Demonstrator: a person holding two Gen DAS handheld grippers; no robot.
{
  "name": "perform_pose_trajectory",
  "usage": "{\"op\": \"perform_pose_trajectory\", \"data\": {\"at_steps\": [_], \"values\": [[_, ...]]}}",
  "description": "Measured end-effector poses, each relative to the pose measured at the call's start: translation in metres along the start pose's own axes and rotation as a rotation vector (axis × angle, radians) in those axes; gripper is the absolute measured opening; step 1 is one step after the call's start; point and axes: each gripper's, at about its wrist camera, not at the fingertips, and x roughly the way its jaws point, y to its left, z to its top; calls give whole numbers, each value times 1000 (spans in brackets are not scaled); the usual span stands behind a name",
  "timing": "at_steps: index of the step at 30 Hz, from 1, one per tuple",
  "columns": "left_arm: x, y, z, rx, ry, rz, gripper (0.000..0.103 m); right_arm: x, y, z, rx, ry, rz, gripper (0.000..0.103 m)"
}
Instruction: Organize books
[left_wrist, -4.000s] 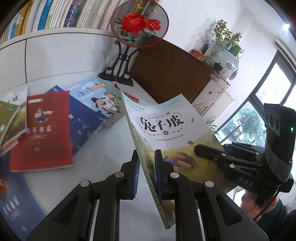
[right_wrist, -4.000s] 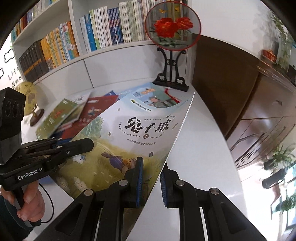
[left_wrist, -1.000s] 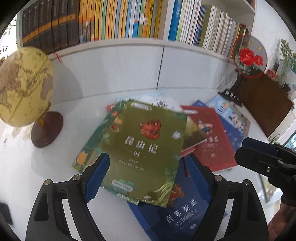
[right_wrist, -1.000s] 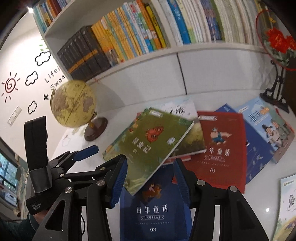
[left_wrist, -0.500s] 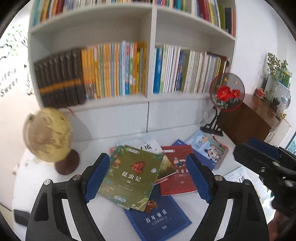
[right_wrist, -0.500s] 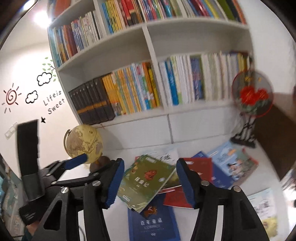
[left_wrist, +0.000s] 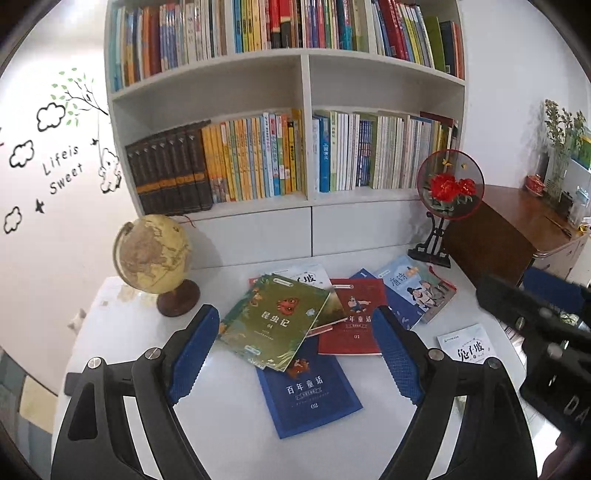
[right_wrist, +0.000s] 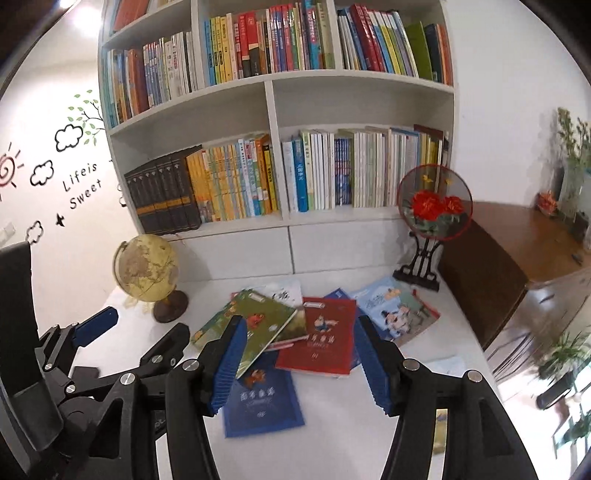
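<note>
Several books lie scattered on the white table (left_wrist: 229, 424): a green book (left_wrist: 275, 317) on top of the heap, a red book (left_wrist: 354, 317), a dark blue book (left_wrist: 314, 395), a pale blue book (left_wrist: 417, 291) and a white rabbit book (left_wrist: 467, 345) off to the right. My left gripper (left_wrist: 295, 328) hangs open well above them, with nothing between its fingers. My right gripper (right_wrist: 301, 343) is open and empty too, high over the green book (right_wrist: 255, 325) and red book (right_wrist: 321, 336). Each gripper shows at the edge of the other's view.
A globe (left_wrist: 153, 254) stands at the table's back left. A round flower fan on a black stand (left_wrist: 448, 188) stands at the back right. A full bookshelf (left_wrist: 306, 147) rises behind the table. A brown cabinet (left_wrist: 495, 229) adjoins the table on the right.
Both grippers have risen and drawn back from the books, so the shelf now fills the upper view. The rabbit book they held earlier lies on the table's right side.
</note>
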Motion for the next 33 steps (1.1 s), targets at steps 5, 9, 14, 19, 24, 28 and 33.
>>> {"op": "perform_pose_trajectory", "data": {"at_steps": [5,9,14,19,24,28,33], "values": [[-20,-9,-2,1,-9,21,83,-29,4,-8,-37,-41,-13,59],[-33,-13,-3,-9,-17,24,84,-43,11,-9,-64,-77,-25,64],[-34,-11,-7,-21,-8,39,83,-46,11,-12,-67,-89,-36,73],[-25,-12,-10,-13,15,43,83,-32,13,-12,-62,-62,-31,73],[-15,-9,-2,23,13,29,83,-17,23,-1,-52,-55,-44,72],[-1,3,9,18,17,13,83,-3,34,11,-61,-66,-83,73],[16,15,19,33,14,4,83,20,42,18,-29,-35,-95,73]]}}
